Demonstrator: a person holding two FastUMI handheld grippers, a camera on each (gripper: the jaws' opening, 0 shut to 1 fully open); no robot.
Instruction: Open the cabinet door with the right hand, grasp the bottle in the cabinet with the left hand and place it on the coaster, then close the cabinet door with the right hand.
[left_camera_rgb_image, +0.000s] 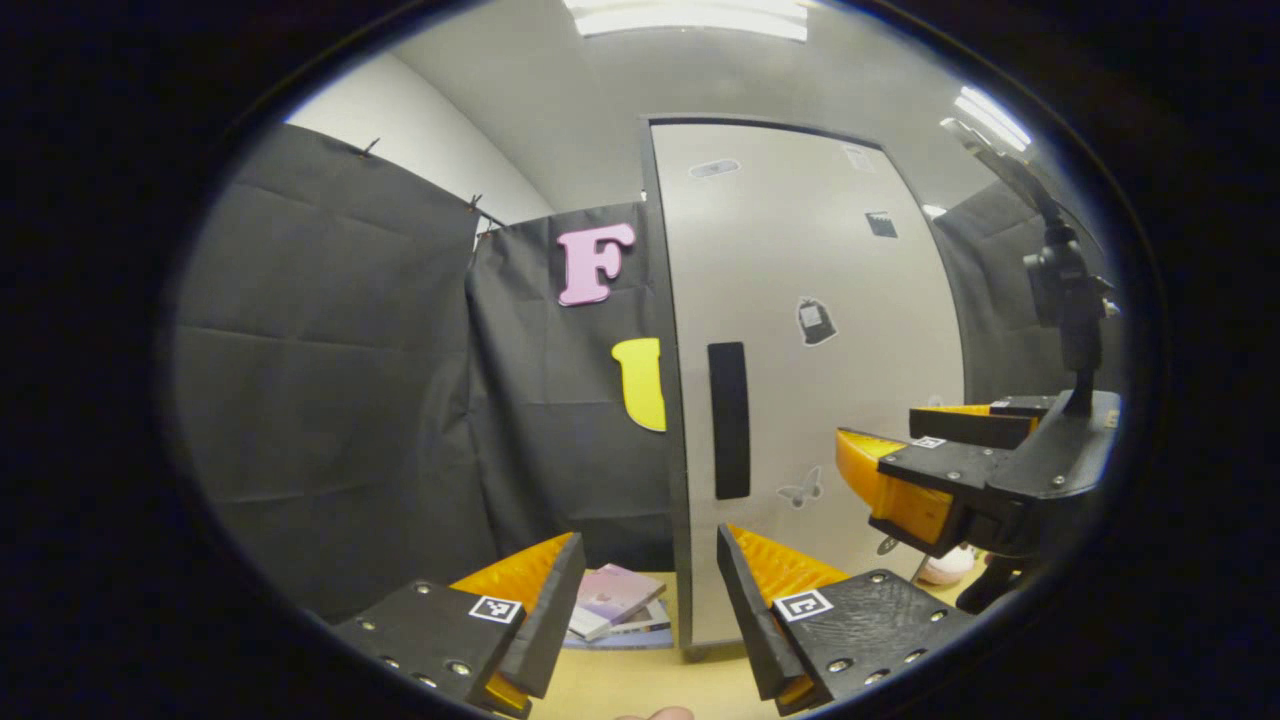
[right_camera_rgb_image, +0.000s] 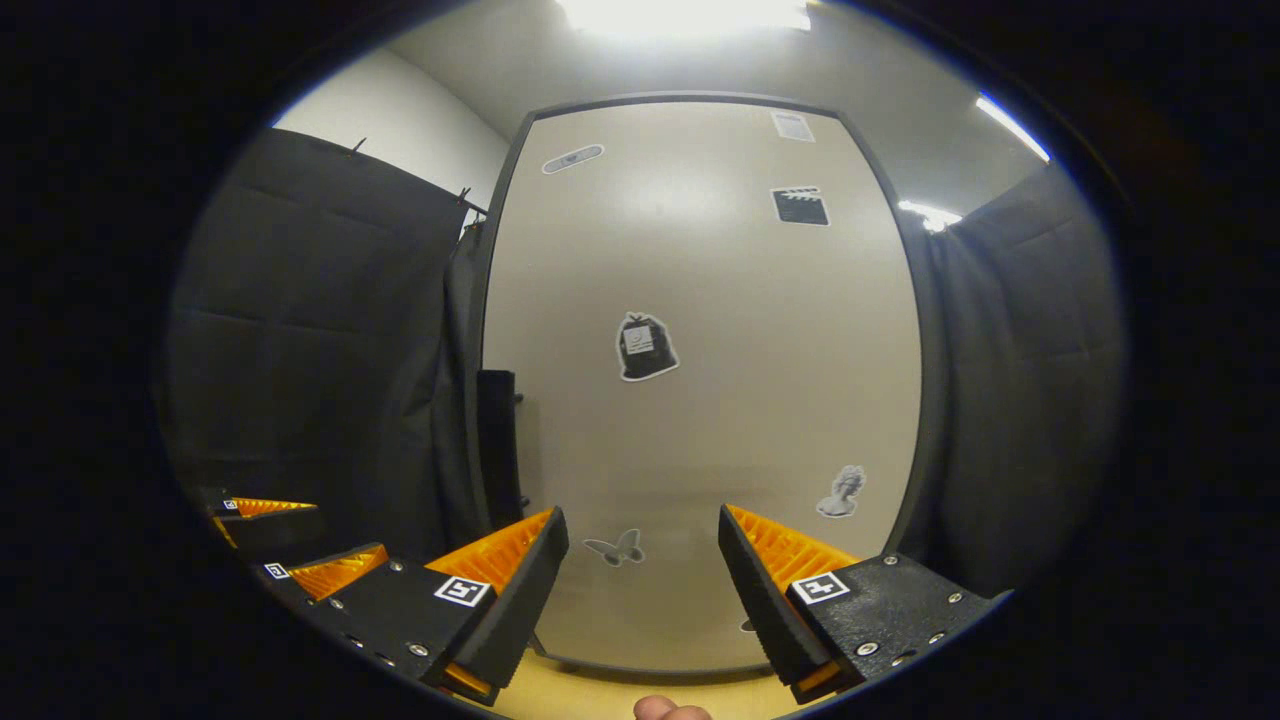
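- Black cloth walls enclose the booth, and a pale wooden tabletop (left_camera_rgb_image: 640, 685) carries a tall cabinet with its door (right_camera_rgb_image: 700, 400) closed – smooth, matte, off-white, dotted with small stickers.
- Handle (left_camera_rgb_image: 729, 420): a dark upright bar, long axis vertical, near the door's left edge. In the right gripper view it sits at about 10 o'clock from the fingers, seen edge-on.
- Right gripper (right_camera_rgb_image: 643, 570): fingers spread wide, holding nothing, facing the door panel – nearer the door than the other, judging by the left gripper view.
- Left gripper (left_camera_rgb_image: 650, 590): fingers wide apart, empty; the handle lies at about 12 o'clock.
- Bottle: presumably behind the closed door; coaster not made out.
- Thin books (left_camera_rgb_image: 615, 605) lie flat at the cabinet's left.
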